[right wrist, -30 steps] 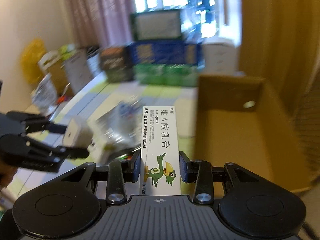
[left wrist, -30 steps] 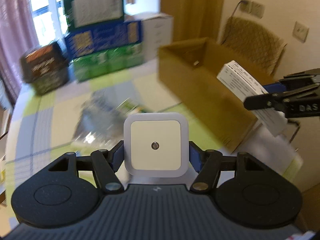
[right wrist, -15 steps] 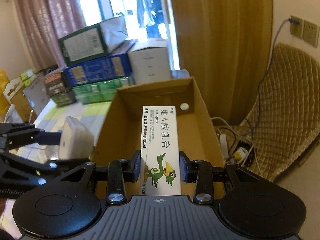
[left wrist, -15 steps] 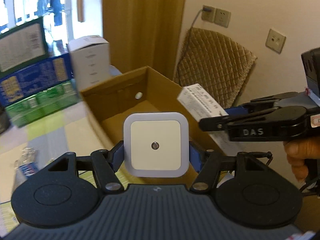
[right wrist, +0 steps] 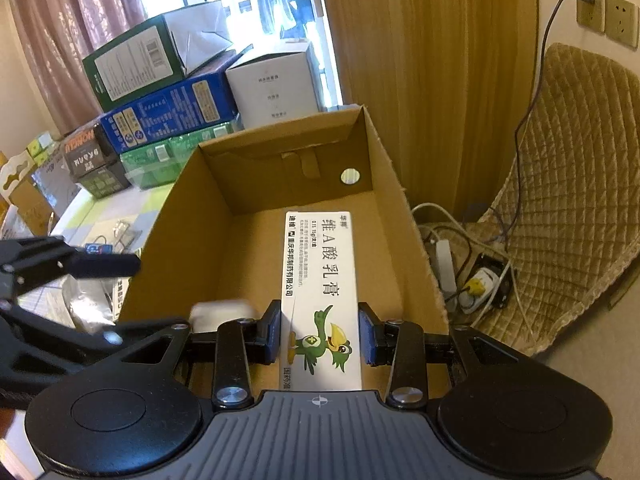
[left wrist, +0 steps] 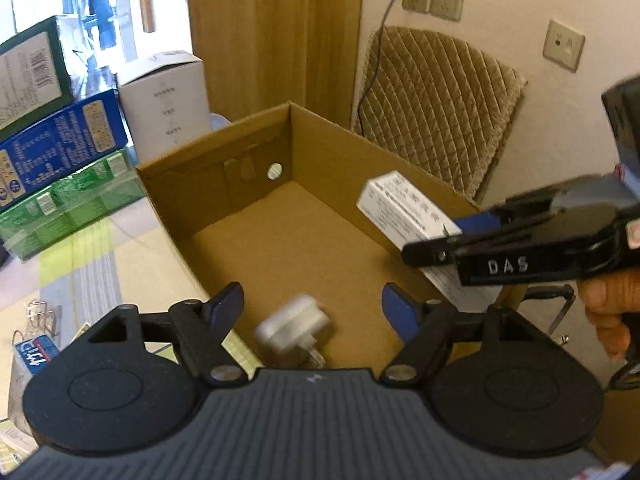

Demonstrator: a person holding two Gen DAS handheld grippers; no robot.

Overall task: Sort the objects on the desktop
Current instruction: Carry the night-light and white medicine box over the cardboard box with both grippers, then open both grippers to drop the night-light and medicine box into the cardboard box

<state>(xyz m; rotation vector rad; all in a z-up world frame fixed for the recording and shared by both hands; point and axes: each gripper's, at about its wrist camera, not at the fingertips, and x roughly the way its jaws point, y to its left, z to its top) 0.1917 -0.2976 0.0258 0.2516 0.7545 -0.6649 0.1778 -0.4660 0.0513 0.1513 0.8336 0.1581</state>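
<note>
Left wrist: left gripper [left wrist: 312, 304] fingers spread, nothing between; blurred white night light [left wrist: 294, 326] inside cardboard box [left wrist: 224, 152].
Right wrist: right gripper [right wrist: 320, 334] fingers pinching ointment box [right wrist: 320, 280] over the cardboard box interior, beside the table [right wrist: 108, 210]

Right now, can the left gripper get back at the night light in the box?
Probably yes. The left gripper is open right above the blurred night light, inside the open-topped cardboard box; nothing lies between them.

Both wrist views close above the cardboard box [left wrist: 320, 240] (shared interior), angled downward.
</note>
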